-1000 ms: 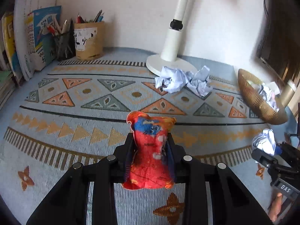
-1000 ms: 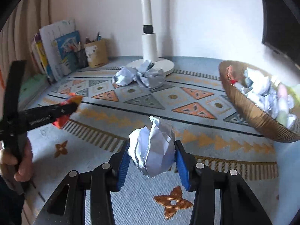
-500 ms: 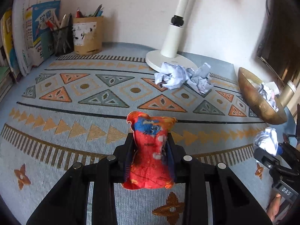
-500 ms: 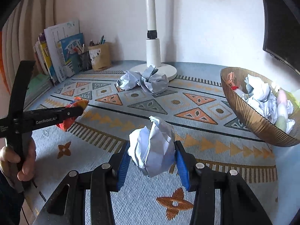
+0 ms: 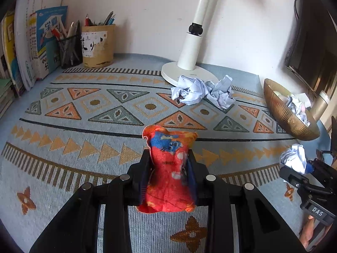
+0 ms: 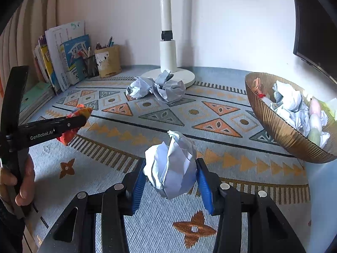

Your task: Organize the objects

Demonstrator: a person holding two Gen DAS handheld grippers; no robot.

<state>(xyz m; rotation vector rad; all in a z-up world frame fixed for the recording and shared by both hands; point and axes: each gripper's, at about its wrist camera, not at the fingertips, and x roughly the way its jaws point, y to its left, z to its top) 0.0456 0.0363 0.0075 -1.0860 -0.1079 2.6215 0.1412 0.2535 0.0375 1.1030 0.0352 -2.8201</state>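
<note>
My left gripper (image 5: 168,166) is shut on a crumpled red-orange wrapper (image 5: 168,168) with blue print, held above the patterned cloth. It also shows at the left of the right wrist view (image 6: 78,118). My right gripper (image 6: 170,172) is shut on a white crumpled paper ball (image 6: 171,164); it shows at the right edge of the left wrist view (image 5: 293,158). A gold ribbed bowl (image 6: 280,130) holding several paper balls and scraps stands to the right. Two more crumpled papers (image 6: 158,88) lie by the lamp base.
A white lamp (image 5: 189,63) stands at the back centre. Two pen holders (image 5: 96,44) and upright books (image 5: 38,44) stand at the back left. A dark monitor (image 5: 311,52) is on the right. The table cloth (image 5: 84,126) covers the table.
Both grippers have lifted slightly and drifted forward with their loads; the bowl and lamp sit a little nearer in view. Both grips are unchanged.
</note>
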